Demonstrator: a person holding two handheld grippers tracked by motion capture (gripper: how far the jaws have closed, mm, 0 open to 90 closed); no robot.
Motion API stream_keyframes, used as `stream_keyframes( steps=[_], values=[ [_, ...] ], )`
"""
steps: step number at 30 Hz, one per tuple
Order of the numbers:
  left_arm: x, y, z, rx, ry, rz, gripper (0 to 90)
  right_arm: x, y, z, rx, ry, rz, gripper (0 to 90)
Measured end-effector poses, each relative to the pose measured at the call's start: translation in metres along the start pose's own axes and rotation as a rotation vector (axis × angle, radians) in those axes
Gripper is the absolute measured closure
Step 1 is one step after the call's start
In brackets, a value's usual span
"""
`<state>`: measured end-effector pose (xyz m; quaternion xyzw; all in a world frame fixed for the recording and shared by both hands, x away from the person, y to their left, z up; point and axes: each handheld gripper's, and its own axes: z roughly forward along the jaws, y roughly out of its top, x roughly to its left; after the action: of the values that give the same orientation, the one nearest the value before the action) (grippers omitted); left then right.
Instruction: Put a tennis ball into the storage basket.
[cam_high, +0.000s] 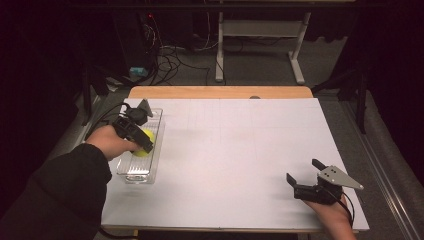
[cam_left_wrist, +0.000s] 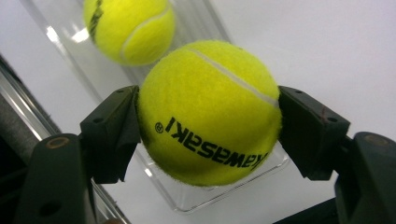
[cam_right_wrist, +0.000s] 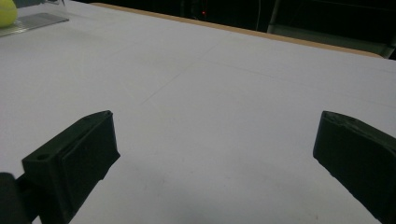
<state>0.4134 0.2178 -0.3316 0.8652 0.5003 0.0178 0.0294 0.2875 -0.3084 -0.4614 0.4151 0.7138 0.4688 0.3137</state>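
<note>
My left gripper (cam_left_wrist: 208, 116) is shut on a yellow tennis ball (cam_left_wrist: 210, 93) with black lettering, its pads pressing both sides. It holds the ball just above the near end of a clear plastic tray (cam_left_wrist: 201, 198). A second tennis ball (cam_left_wrist: 128, 28) lies in the tray farther along. In the high view the left gripper (cam_high: 142, 142) and a yellow ball (cam_high: 146, 136) sit over the tray (cam_high: 136, 176) at the table's left side. My right gripper (cam_high: 303, 170) hovers low near the front right corner, jaws wide open with nothing between them (cam_right_wrist: 215, 140).
A white sheet (cam_high: 235, 150) covers the table, with a wooden strip (cam_high: 220, 92) along the far edge. Beyond it are cables and a desk frame (cam_high: 260, 35) on the floor. In the right gripper view the tray (cam_right_wrist: 32, 21) and a ball (cam_right_wrist: 7, 11) lie far off at upper left.
</note>
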Motion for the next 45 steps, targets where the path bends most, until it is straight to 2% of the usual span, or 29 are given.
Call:
stream_keyframes(
  steps=[7, 18, 28, 30, 31, 32, 33, 34, 39, 45],
  values=[
    [0.012, -0.006, 0.008, 0.011, -0.009, -0.027, 26.9, 0.001, 0.000, 0.000, 0.005, 0.002, 0.001, 0.0],
    [0.010, -0.006, 0.034, 0.046, -0.041, -0.024, 26.8, 0.001, 0.000, 0.001, 0.008, 0.004, 0.004, 0.0],
    [0.012, -0.008, 0.032, 0.045, -0.041, -0.032, 26.8, 0.001, -0.001, 0.001, 0.011, 0.002, 0.004, 0.0],
    [0.012, -0.008, 0.031, 0.033, -0.045, -0.032, 26.4, 0.001, 0.000, 0.001, 0.012, 0.003, 0.003, 0.0],
    [0.012, -0.008, 0.030, 0.025, -0.060, -0.021, 22.5, 0.001, 0.000, 0.001, 0.012, 0.003, 0.002, 0.0],
    [0.011, -0.008, 0.029, 0.019, -0.064, -0.011, 10.4, 0.001, -0.001, 0.001, 0.012, 0.004, 0.002, 0.0],
    [0.011, -0.008, 0.027, 0.008, -0.071, -0.008, 3.3, 0.001, -0.001, 0.001, 0.012, 0.004, 0.002, 0.0],
    [0.010, -0.008, 0.025, -0.005, -0.069, -0.008, 0.5, 0.001, -0.001, 0.001, 0.013, 0.002, 0.001, 0.0],
    [0.002, -0.004, 0.019, -0.043, -0.072, 0.002, 0.6, 0.002, -0.001, 0.002, 0.014, 0.005, -0.002, 0.0],
    [-0.019, 0.009, 0.020, -0.059, -0.080, 0.043, 0.7, 0.002, -0.001, 0.002, 0.016, 0.006, 0.002, 0.0]
  ],
)
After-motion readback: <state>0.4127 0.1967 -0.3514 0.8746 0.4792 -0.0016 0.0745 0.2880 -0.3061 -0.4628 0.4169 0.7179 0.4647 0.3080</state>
